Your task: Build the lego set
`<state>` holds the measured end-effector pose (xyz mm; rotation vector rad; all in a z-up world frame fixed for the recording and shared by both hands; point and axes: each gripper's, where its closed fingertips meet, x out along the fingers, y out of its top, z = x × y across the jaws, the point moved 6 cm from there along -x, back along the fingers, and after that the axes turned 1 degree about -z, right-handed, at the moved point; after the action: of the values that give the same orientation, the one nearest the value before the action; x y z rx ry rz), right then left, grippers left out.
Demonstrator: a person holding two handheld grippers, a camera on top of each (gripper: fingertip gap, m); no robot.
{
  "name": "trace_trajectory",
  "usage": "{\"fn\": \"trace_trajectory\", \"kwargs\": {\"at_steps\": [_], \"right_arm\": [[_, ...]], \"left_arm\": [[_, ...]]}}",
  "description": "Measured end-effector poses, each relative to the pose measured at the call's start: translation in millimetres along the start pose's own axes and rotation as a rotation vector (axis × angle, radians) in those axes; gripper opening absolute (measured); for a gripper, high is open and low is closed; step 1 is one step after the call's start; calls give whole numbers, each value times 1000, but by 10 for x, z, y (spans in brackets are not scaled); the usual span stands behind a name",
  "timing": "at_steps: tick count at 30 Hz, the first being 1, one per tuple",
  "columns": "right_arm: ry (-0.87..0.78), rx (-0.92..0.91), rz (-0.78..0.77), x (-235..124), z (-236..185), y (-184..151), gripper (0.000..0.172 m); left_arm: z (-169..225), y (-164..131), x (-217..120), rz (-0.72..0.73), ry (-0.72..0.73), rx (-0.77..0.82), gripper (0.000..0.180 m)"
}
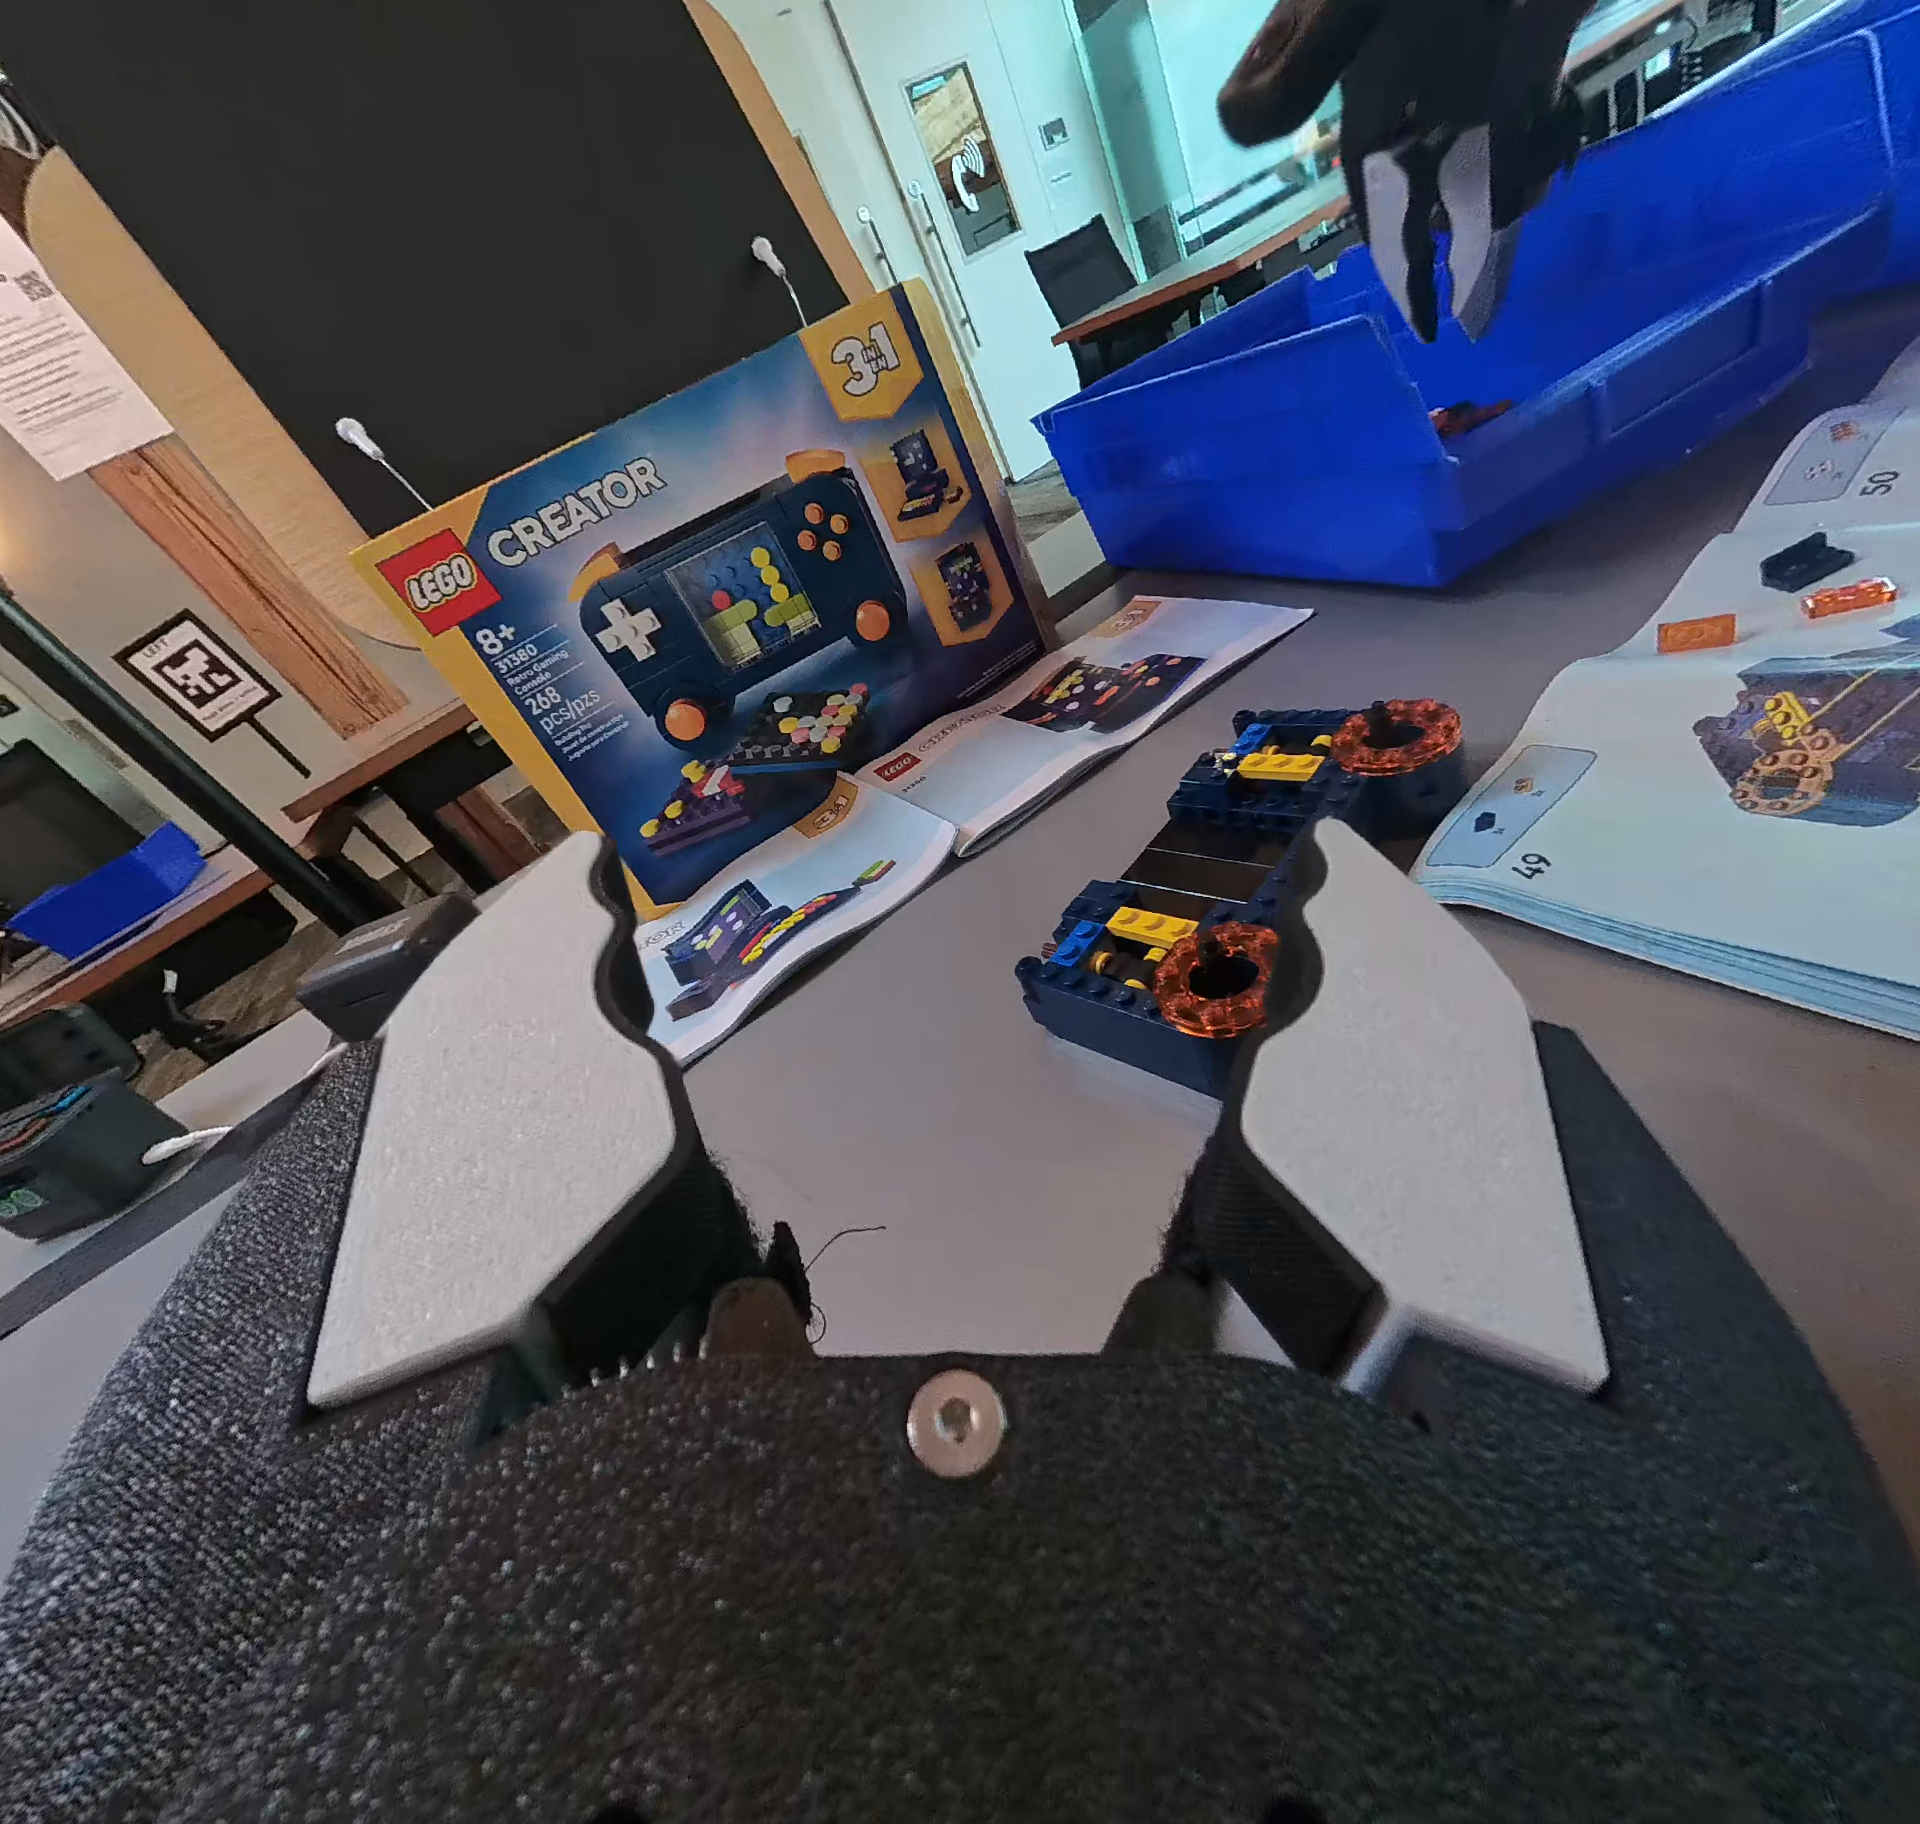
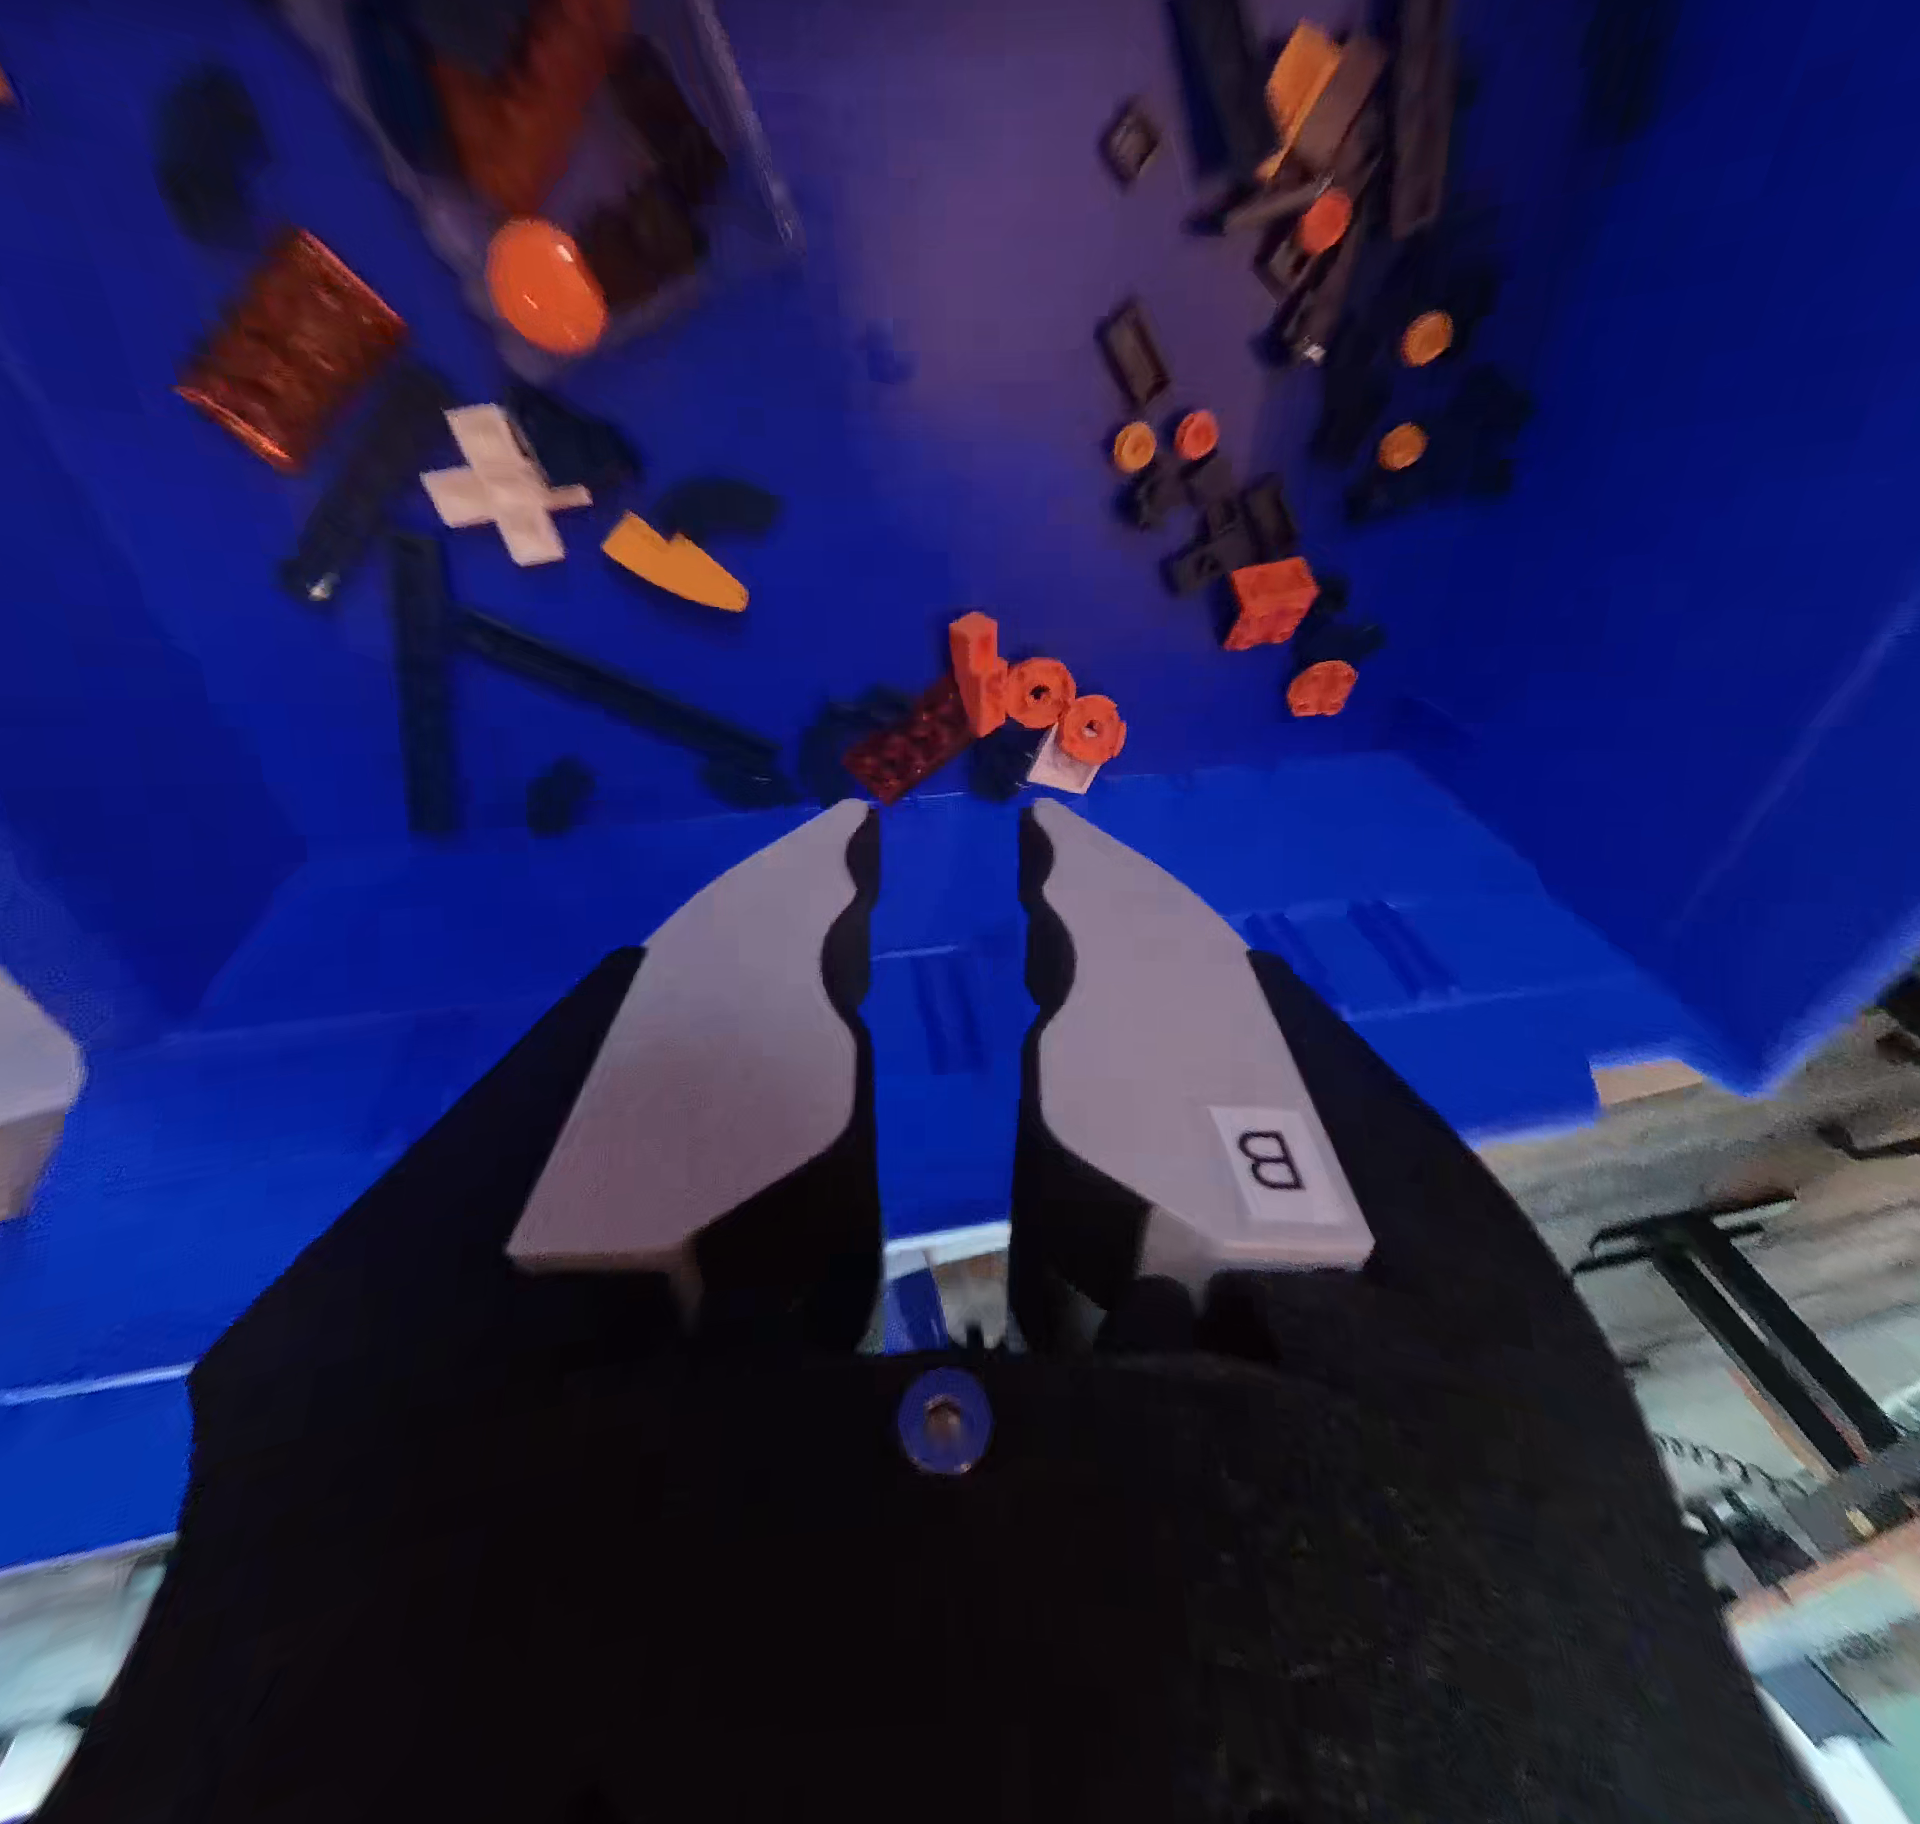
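My left gripper (image 1: 956,901) hovers low over the grey tabletop (image 1: 935,1130) with its jaws spread wide and nothing between them. Nearest to it is the dark blue brick model (image 1: 1236,901) with yellow bricks and two translucent orange rings; it lies flat on the tabletop just ahead, its near end hard by my right-hand finger (image 1: 1382,1099) – whether they touch I cannot tell. Lying flat, it shows its studded top to the gripper. To the right of the model an open instruction booklet (image 1: 1704,818) is spread out, with two orange plates (image 1: 1696,633) and a small black piece (image 1: 1806,561) laid on its page, as if sorted out for reach. Ahead and to the left stands the set's box (image 1: 707,590), propped upright, with two thinner booklets (image 1: 1091,714) lying before it.

Farther ahead on the right is the blue bin (image 1: 1455,444), and my right gripper (image 1: 1439,257) hangs above it, pointing down into it.

From its own camera the right gripper (image 2: 948,808) has its jaws narrowed to a small gap, with only the bin's blue wall (image 2: 956,943) showing between them – it holds nothing. Just beyond its tips lies a cluster of orange round studs (image 2: 1060,709), an orange brick (image 2: 977,673) and a dark speckled plate (image 2: 904,746). Farther off to the left are a white cross piece (image 2: 504,486) and an orange dome (image 2: 545,283).
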<state>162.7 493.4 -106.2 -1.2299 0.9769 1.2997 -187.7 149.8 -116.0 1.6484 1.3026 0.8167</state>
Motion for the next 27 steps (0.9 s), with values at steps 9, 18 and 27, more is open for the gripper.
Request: {"fn": "trace_trajectory", "kwargs": {"at_steps": [9, 18, 27], "right_arm": [[80, -50, -309, 390, 135, 18, 17], [55, -78, -384, 504, 158, 32, 0], [52, -95, -65, 226, 21, 116, 0]], "left_arm": [[34, -47, 21, -37, -23, 29, 117], [56, -50, 26, -47, -37, 43, 117], [88, -51, 31, -54, -50, 61, 117]]}}
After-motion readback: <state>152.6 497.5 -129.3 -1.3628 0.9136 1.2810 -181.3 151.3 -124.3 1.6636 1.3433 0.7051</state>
